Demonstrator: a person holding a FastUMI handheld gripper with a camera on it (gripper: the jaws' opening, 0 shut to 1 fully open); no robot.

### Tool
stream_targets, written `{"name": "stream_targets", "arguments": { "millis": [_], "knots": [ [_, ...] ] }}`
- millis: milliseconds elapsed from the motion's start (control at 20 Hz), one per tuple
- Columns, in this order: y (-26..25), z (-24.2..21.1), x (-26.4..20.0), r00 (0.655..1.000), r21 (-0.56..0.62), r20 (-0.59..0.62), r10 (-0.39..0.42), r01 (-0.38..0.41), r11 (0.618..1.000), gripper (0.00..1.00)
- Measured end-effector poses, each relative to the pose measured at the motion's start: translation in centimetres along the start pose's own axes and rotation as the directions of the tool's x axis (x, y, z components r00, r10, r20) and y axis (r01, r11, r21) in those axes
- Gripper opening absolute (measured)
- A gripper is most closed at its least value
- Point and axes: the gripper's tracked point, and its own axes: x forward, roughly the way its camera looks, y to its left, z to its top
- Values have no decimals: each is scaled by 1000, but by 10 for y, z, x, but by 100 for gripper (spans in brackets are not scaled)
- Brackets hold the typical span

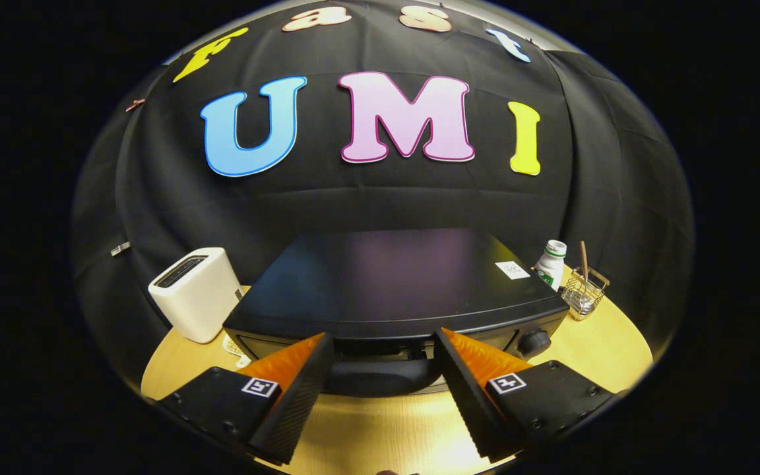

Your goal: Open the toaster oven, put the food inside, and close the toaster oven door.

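White toaster (196,292) off left, and my gripper (383,356) is spread wide, holding nothing. Between my fingers sits the oven (393,284) door handle (380,377): rigid, likely slick, so I'd grip it mid-bar. Bottle (551,264) and basket (584,293) right.

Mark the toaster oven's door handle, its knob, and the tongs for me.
door handle (380,377), gripper view, middle of the dark bar between the fingers.
knob (534,342), gripper view, its round face.
tongs (383,346), gripper view, open, midway between the tips, either side of the handle.
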Motion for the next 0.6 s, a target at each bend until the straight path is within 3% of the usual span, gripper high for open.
{"name": "stream_targets", "arguments": {
  "millis": [600],
  "knots": [
    [-2,-41,-48,993,-8,-109,49,-50,999,98]
  ]
}}
